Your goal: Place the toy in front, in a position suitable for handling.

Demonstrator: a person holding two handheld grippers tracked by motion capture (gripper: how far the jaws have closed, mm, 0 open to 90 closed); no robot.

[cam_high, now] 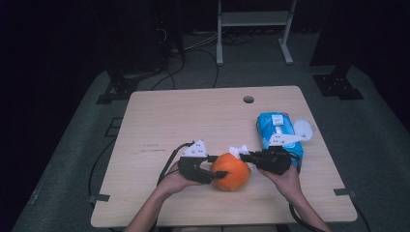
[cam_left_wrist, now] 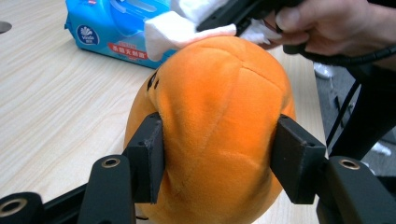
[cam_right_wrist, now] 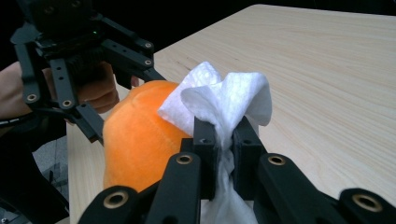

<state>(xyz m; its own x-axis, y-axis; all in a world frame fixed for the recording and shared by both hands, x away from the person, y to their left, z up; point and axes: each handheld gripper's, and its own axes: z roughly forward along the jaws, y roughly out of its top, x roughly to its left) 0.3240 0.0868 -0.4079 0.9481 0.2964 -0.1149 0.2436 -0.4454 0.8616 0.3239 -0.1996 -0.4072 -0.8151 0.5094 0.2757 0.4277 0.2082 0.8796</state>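
Left gripper view: left tongs clamped on orange plush; right tongs pinching white wipe against its top.

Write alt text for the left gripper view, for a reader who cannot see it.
The left tongs clamp an orange plush toy between two black pads on a pale wooden table. Above, the right tongs, held in a hand, press a white wipe onto the toy's top; a blue wipe pack lies behind.
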